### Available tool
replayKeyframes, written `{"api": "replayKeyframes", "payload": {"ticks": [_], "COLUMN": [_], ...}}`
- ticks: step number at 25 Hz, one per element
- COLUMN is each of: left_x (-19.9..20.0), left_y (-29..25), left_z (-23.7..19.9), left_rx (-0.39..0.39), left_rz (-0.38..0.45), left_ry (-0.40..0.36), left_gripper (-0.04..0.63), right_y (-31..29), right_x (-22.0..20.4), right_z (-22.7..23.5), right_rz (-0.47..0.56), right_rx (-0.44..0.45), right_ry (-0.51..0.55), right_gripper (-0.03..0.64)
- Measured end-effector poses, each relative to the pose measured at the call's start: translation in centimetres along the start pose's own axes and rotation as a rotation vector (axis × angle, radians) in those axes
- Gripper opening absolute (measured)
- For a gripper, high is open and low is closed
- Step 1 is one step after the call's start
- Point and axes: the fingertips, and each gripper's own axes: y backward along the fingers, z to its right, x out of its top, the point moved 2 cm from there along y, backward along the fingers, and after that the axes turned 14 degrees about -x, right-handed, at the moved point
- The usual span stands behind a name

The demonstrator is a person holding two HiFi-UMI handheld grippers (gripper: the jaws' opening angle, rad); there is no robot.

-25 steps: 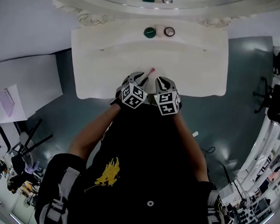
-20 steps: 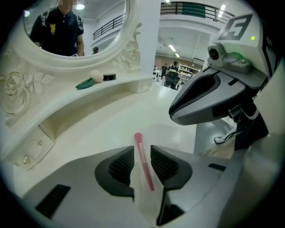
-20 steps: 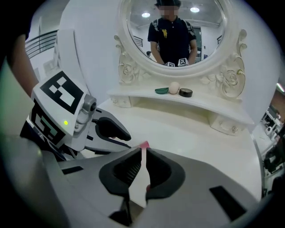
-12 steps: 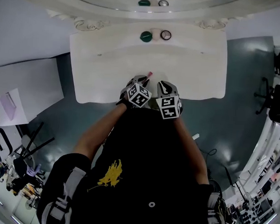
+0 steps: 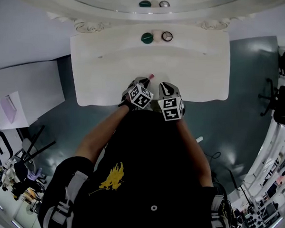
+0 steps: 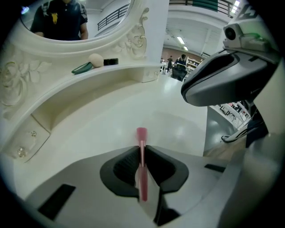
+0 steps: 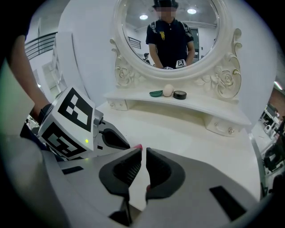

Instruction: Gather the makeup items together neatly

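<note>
A slim pink makeup stick (image 6: 142, 151) points away along the white vanity top (image 5: 202, 71), and only its tip (image 5: 150, 76) shows in the head view. My left gripper (image 6: 142, 165) has just been closing and is now shut on the stick, pads pressing both its sides. Close on its right, my right gripper (image 7: 143, 162) is shut with nothing between the pads. On the raised back shelf stand a green compact (image 5: 147, 38), a beige sponge (image 5: 157, 35) and a black jar (image 5: 167, 36), far from both grippers.
An oval mirror (image 7: 171, 31) in a carved white frame rises behind the shelf. The vanity's front edge (image 5: 133, 103) lies right under the grippers. A white board (image 5: 24, 90) stands on the floor at the left, and chairs (image 5: 279, 101) at the right.
The left gripper has shifted slightly right and down toward the tabletop, with the pink stick between its jaws. The right gripper has kept its place.
</note>
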Motion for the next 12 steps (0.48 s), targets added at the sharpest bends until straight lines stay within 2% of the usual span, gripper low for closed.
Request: {"api": "replayKeyframes", "payload": {"ticks": [8, 12], "left_x": [-0.2, 0.0], "left_y": [0.5, 1.4], "left_z": [-0.1, 0.2], "left_rx": [-0.016, -0.013], "left_rz": [0.012, 0.035], "left_ry": [0.058, 0.062], "left_gripper": [0.055, 0.055], "right_y": [0.0, 0.1], "right_x": [0.4, 1.0], "right_z": [-0.3, 0.0], "right_rz": [0.009, 0.023], "right_rx": [-0.005, -0.018], "right_ry": [0.005, -0.004], "right_gripper": [0.048, 0.048]}}
